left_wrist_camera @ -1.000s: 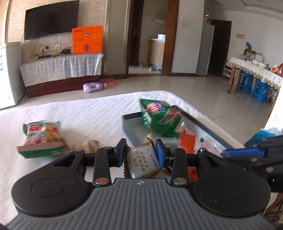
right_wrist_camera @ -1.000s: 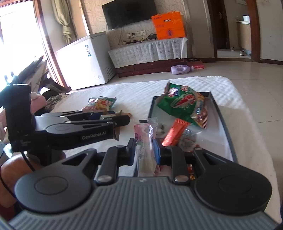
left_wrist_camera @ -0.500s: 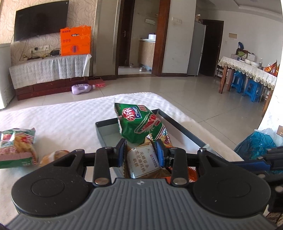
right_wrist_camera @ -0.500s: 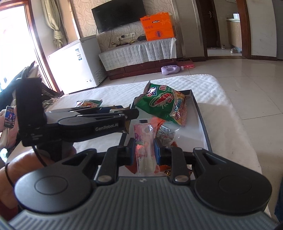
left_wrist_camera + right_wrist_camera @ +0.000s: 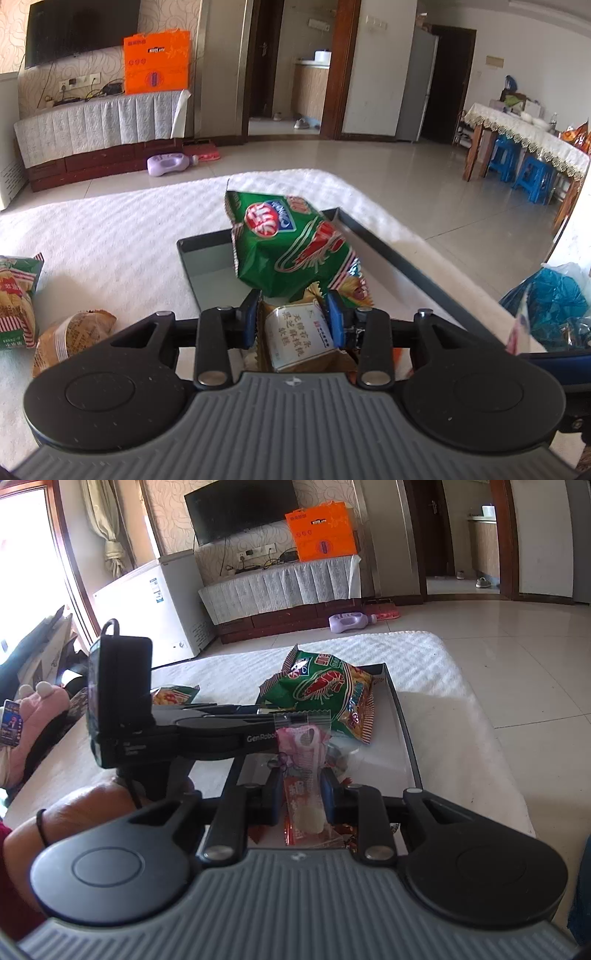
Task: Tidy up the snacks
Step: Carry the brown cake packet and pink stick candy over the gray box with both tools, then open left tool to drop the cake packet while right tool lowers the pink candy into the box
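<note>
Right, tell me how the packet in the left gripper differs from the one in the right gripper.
The brown packet in the left gripper is opaque, with a white label of printed characters; the clear pink packet in the right gripper is see-through, with pale contents showing. The brown packet is wide and fills the gap between the fingers; the clear pink packet is narrow and stands up past the fingertips. Both are clamped over the tray.
</note>
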Demonstrator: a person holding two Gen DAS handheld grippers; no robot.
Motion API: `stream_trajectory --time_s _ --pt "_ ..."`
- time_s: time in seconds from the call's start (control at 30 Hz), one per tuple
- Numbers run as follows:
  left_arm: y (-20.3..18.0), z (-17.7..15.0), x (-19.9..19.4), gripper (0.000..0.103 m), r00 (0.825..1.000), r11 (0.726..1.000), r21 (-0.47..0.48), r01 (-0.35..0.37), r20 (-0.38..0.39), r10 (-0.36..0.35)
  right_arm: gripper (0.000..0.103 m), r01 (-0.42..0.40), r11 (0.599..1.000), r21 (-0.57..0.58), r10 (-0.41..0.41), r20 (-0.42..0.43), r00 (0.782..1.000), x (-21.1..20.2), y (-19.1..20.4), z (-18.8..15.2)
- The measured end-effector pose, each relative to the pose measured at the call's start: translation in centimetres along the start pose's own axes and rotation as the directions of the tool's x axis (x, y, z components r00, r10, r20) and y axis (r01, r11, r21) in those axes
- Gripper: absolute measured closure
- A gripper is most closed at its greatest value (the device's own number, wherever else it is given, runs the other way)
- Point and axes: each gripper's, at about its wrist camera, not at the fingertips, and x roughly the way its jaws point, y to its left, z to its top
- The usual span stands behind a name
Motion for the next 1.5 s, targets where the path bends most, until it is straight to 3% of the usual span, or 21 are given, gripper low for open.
stream_trajectory --time_s 0.3,0.43,0.63,0.7,1.13,1.37,1.5 --pt "0.4 -0.6 2.1 0.056 0.999 0.999 0.012 -0.030 -0.038 0.030 0.078 -0.002 1.000 0.007 0.002 -0.006 1.000 0.0 -0.2 0.0" --pt "0.2 -0.8 2.0 0.047 0.999 0.999 0.031 -0.030 -0.034 0.031 0.078 -0.003 1.000 0.013 0.004 -0.008 1.000 0.0 -0.2 -0.1" --pt "-0.4 -1.6 -0.3 0.023 0.999 0.997 0.063 -0.038 0.032 0.036 0.078 0.000 1.000 0.008 0.000 -0.008 1.000 0.2 0.0 -0.1" --pt "-0.7 -2.0 -1.3 0.019 0.997 0.994 0.081 -0.075 0.042 0.071 0.078 0.005 1.000 0.008 -0.005 -0.009 1.000 0.3 0.0 -0.1" --pt "-2.3 -6.3 -10.0 0.017 0.993 0.991 0.108 -0.079 0.099 0.068 0.078 0.070 0.997 -0.026 -0.070 -0.005 0.998 1.2 0.5 0.2" --pt "-4.5 -8.6 -11.9 0.017 0.993 0.985 0.152 -0.081 0.092 0.068 0.078 0.146 0.979 -0.139 -0.150 -0.014 0.989 2.7 2.2 0.5" --pt "-5.1 -9.3 -12.1 0.016 0.994 0.982 0.171 -0.075 0.087 0.061 0.078 0.176 0.974 -0.145 -0.180 -0.013 0.984 3.3 1.9 0.7"
